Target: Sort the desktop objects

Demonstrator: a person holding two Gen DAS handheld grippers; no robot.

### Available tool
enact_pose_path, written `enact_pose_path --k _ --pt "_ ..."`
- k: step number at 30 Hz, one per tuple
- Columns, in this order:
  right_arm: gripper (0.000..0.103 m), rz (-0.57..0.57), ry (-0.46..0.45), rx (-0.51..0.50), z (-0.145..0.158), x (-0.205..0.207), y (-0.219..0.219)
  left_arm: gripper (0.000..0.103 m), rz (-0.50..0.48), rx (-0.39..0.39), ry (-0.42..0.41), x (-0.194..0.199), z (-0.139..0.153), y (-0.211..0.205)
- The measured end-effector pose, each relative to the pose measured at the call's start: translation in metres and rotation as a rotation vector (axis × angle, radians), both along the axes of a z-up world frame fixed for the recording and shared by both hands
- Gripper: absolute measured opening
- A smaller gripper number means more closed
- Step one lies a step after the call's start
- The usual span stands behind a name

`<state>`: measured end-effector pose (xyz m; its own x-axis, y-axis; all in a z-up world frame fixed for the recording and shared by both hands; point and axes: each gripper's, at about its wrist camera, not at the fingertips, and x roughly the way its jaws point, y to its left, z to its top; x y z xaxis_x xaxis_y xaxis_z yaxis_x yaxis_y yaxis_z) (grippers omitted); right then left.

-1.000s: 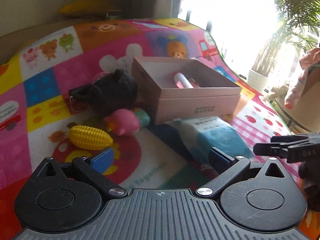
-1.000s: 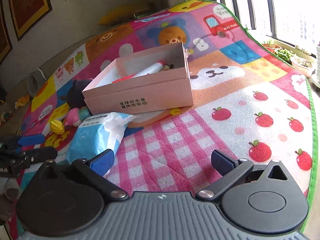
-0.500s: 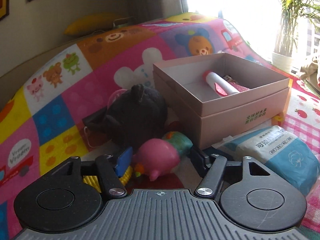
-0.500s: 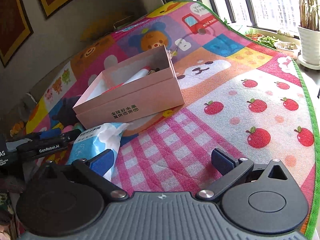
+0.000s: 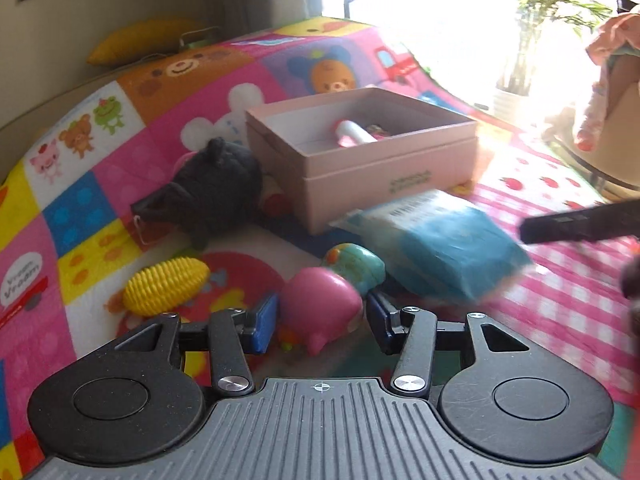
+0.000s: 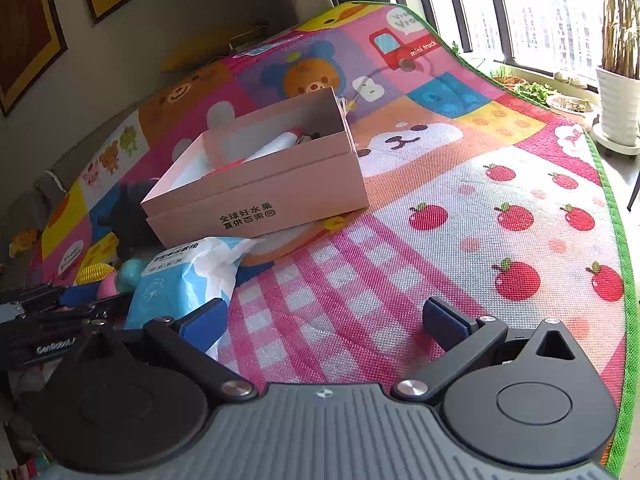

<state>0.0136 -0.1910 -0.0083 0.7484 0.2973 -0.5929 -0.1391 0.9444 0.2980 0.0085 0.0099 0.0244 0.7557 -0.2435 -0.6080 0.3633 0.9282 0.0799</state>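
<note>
My left gripper is open, its blue pads on either side of a pink pig toy on the mat; whether the pads touch it I cannot tell. A teal toy lies just behind the pig. A yellow corn toy, a black plush and a blue-white tissue pack lie around it. An open pink box holds a white tube. My right gripper is open and empty over the checked mat, right of the tissue pack and in front of the box.
A colourful cartoon play mat covers the surface, with a green edge at the right. Potted plants stand by the window. The right gripper's finger reaches into the left wrist view; the left gripper shows at the right wrist view's left edge.
My left gripper has swung back and moved in so its open fingers now straddle the pink pig. The right gripper has drifted slightly closer to the box and stays open.
</note>
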Motion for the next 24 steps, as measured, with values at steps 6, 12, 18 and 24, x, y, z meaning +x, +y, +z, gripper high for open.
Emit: enact_pose_path --k 6,12,18,24 --pt "0.103 -0.012 -0.009 0.088 -0.001 -0.001 -0.012 0.071 -0.104 -0.005 0.023 -0.042 -0.004 -0.021" --pt "0.103 0.02 0.003 0.001 0.0 0.0 -0.001 0.094 0.06 0.063 -0.013 -0.029 -0.007 -0.009" --pt "0.103 0.084 0.009 -0.089 0.001 -0.004 0.015 0.097 0.322 0.086 -0.027 -0.01 -0.01 0.026" --pt "0.103 0.17 -0.026 -0.026 0.013 -0.009 0.018 0.101 0.421 -0.037 0.024 -0.01 -0.011 0.055"
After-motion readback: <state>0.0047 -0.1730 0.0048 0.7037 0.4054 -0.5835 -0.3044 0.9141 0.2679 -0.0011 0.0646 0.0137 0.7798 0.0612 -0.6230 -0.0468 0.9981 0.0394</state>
